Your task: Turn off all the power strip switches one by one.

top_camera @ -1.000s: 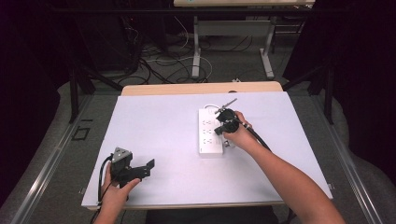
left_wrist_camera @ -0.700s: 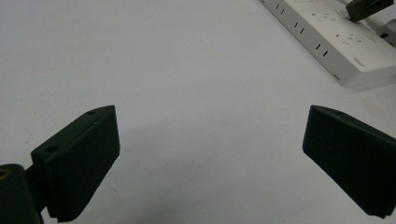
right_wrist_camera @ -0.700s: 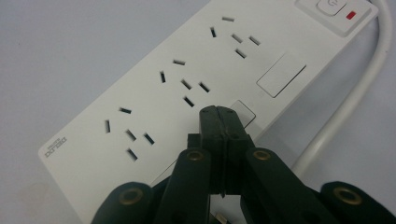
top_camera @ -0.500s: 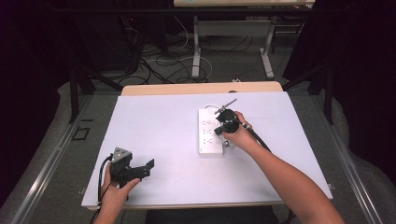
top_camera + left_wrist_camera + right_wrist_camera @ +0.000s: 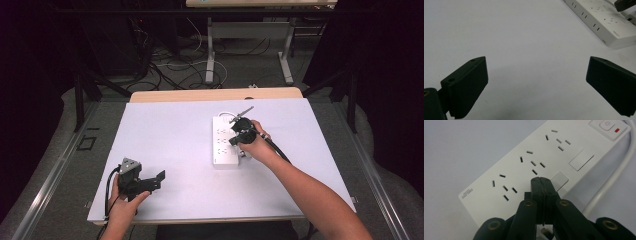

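Nothing is seen to have shifted over the last second: the right claw (image 5: 541,202) is kept clenched, empty, just above the white power strip (image 5: 224,142) at mid-worktop, while the left claw (image 5: 536,87) is held released at the near left.

We see a white power strip (image 5: 223,146) lying flat on the white table (image 5: 170,145), right of centre in the high view, its long side running away from us. In the right gripper view its top shows three groups of slots, two blank rectangular covers, a switch (image 5: 607,125) with a red light at the upper right, and a white cord (image 5: 614,178) down the right side.
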`<state>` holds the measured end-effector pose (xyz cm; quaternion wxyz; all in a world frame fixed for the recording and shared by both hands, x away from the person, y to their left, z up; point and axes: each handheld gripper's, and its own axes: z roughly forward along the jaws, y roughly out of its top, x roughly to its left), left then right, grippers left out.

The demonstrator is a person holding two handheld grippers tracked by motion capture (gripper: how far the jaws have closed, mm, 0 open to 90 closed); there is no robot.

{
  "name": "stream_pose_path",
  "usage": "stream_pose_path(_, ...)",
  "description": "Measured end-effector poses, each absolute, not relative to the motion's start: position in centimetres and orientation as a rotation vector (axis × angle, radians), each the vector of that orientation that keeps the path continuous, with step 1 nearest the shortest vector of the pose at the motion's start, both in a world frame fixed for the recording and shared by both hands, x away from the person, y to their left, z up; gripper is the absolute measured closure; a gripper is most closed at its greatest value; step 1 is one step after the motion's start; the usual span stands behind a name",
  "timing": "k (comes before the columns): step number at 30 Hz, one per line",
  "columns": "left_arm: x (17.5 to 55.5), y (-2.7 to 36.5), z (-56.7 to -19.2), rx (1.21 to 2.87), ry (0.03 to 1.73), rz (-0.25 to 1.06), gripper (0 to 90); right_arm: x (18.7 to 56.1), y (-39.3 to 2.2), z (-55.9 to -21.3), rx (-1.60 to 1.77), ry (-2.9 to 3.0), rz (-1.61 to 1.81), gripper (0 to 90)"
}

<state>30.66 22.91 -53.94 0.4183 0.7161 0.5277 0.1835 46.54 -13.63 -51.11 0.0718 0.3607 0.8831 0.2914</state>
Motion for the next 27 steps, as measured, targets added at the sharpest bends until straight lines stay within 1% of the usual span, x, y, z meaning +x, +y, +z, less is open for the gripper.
stream_pose_path(5,30.7,22.9,-53.9,1.8,1.324,0.459,3.9,46.0,-13.4,-51.1,1.055,2.658,0.895,90.0)
stream_pose_path(6,30.7,22.9,-53.9,1.801,1.324,0.459,3.9,45.8,-13.4,-50.5,1.064,2.719,0.792,90.0)
stream_pose_path(7,30.7,22.9,-53.9,1.8,1.324,0.459,3.9,45.7,-13.2,-51.2,1.053,2.659,0.907,90.0)
stream_pose_path(8,30.7,22.9,-53.9,1.8,1.324,0.459,3.9,45.6,-13.3,-51.0,1.042,2.678,0.874,90.0)
stream_pose_path(9,30.7,22.9,-53.9,1.8,1.325,0.459,3.9,45.5,-13.1,-51.5,1.032,2.637,0.954,90.0)
stream_pose_path(10,30.7,22.9,-53.9,1.8,1.324,0.459,3.9,45.5,-13.5,-50.3,1.034,2.771,0.718,90.0)
stream_pose_path(11,30.7,22.9,-53.9,1.8,1.325,0.46,3.9,45.3,-13.3,-51.1,1.026,2.691,0.876,90.0)
stream_pose_path(27,30.7,22.7,-54.0,1.797,1.322,0.463,3.9,44.0,-13.6,-51.4,1.035,2.703,0.888,90.0)
